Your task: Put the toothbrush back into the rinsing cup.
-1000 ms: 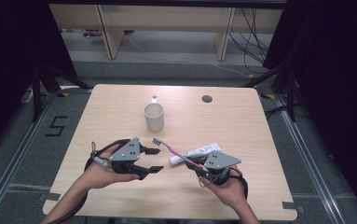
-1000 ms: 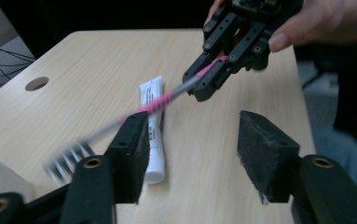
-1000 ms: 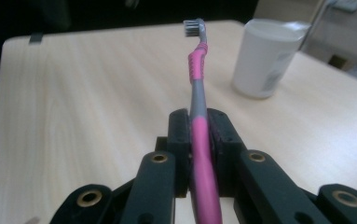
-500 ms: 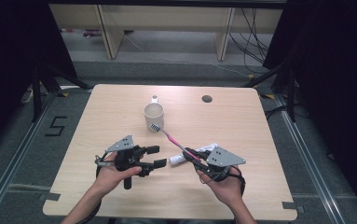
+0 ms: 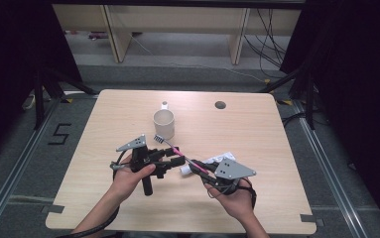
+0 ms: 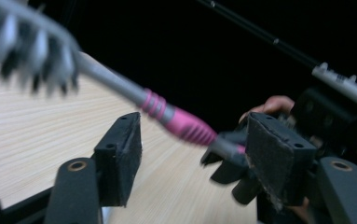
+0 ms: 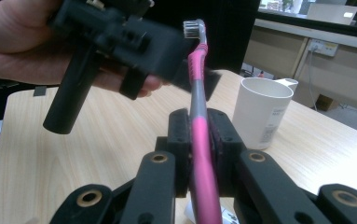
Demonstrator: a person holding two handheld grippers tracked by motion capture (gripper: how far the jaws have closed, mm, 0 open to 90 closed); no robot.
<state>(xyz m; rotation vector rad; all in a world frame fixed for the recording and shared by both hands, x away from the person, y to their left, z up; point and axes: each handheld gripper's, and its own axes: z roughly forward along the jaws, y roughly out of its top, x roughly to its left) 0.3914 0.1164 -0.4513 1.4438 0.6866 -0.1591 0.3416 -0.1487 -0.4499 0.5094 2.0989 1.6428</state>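
Note:
A pink and grey toothbrush (image 5: 178, 150) is held above the table, its bristle head pointing toward the white cup (image 5: 163, 124). My right gripper (image 5: 197, 167) is shut on the pink handle (image 7: 198, 122), which rises between its jaws (image 7: 199, 140). My left gripper (image 5: 174, 158) has come in from the left. Its jaws have just been closing and stand on either side of the brush's neck (image 6: 181, 125). Both pads (image 6: 122, 154) are apart from it, so the left gripper (image 6: 192, 149) is open.
The cup (image 7: 261, 112) stands on the wooden table (image 5: 257, 134) just beyond the brush head. A white toothpaste tube (image 5: 218, 159) lies on the table by my right gripper. A round hole (image 5: 220, 105) is near the table's far edge.
My left gripper has moved right, and the toothbrush's neck now lies between its jaws. The right gripper has kept its hold, with the brush head now nearer the cup.

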